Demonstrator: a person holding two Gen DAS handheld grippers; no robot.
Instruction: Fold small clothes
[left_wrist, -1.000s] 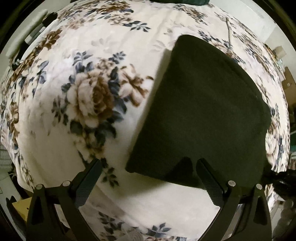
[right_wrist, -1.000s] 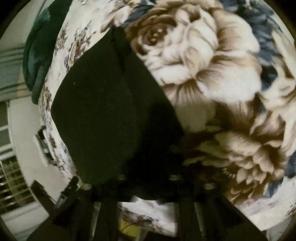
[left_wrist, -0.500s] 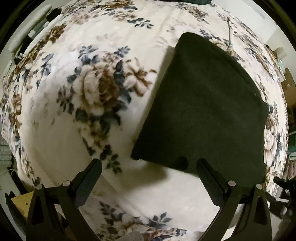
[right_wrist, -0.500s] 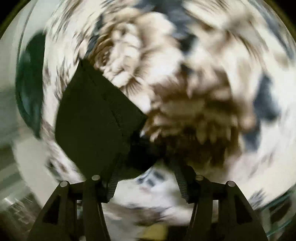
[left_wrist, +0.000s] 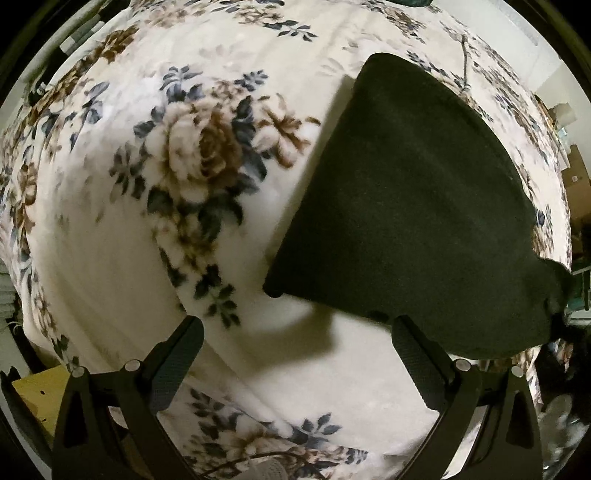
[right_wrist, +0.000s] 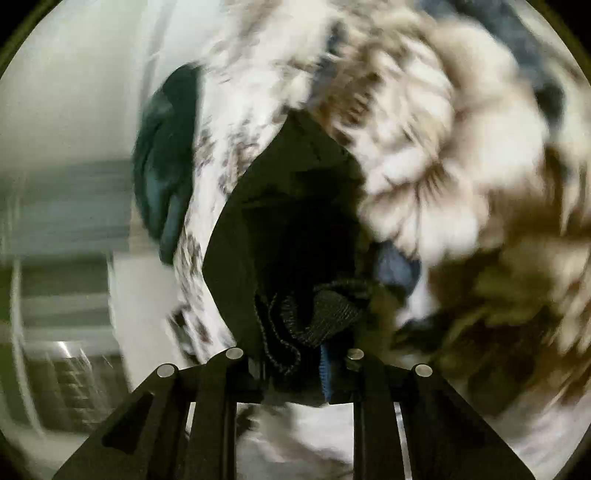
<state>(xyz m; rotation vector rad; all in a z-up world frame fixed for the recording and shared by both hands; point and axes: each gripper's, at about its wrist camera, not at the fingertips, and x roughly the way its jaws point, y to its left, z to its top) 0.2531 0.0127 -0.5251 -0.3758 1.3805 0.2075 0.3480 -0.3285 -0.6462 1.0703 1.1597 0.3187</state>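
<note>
Your right gripper (right_wrist: 295, 363) now has its fingers pinched together on a bunched corner of the dark garment (right_wrist: 291, 221), where half a second ago they stood apart just short of it; the right wrist view is smeared with motion, so you are probably already lifting. Your left gripper (left_wrist: 297, 363) has its fingers spread wide and holding nothing, hovering over the floral blanket (left_wrist: 184, 192) on the bed, with the right-hand finger (left_wrist: 419, 363) just at the garment's near edge. In the left wrist view the garment (left_wrist: 406, 206) has slid up and right, and its far right corner is puckered and raised off the blanket. That suggests a fresh fold is starting: carry the gripped corner across and use the free left gripper to pin or take the near edge.
</note>
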